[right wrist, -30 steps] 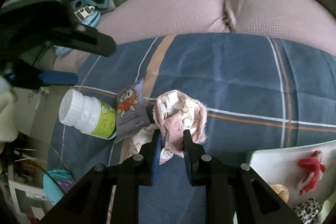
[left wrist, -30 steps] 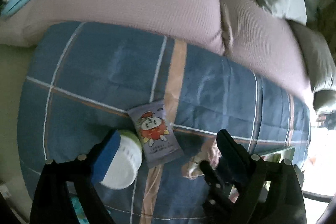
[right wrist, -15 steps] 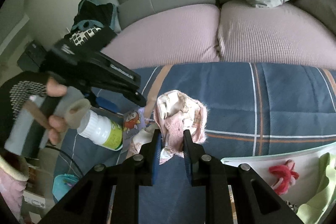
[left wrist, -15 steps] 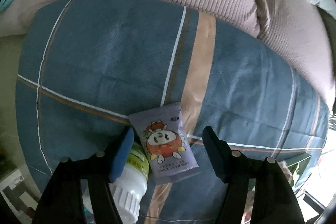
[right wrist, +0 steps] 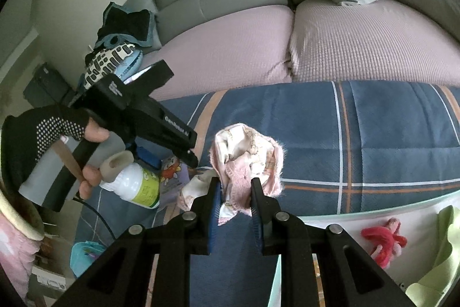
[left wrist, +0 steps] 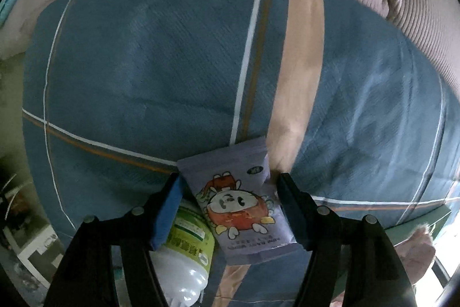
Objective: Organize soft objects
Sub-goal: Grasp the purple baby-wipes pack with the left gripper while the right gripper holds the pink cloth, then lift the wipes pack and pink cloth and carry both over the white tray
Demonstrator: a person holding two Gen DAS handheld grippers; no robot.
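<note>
A purple snack packet (left wrist: 244, 206) with a cartoon face lies flat on the blue plaid blanket (left wrist: 143, 62). My left gripper (left wrist: 229, 189) points steeply down over it. It stands open, with one finger at each long edge of the packet and no visible squeeze. From the right wrist view the left gripper (right wrist: 189, 157) hovers just above the packet (right wrist: 169, 171), held by a gloved hand (right wrist: 43, 134). My right gripper (right wrist: 234, 186) is shut on a crumpled pink cloth (right wrist: 247, 148), which it holds a little above the blanket (right wrist: 373, 134).
A white bottle (left wrist: 184, 258) with a green label lies on its side against the packet's left edge. A pale cloth (right wrist: 195, 186) lies beside the pink one. A white bin (right wrist: 359, 209) at lower right holds a red plush toy (right wrist: 382, 238). Pink sofa cushions (right wrist: 359, 42) rise behind the blanket.
My left gripper has come down toward the packet and its jaws have narrowed from wide to a packet's width. My right gripper has drawn back and up slightly, still holding the pink cloth.
</note>
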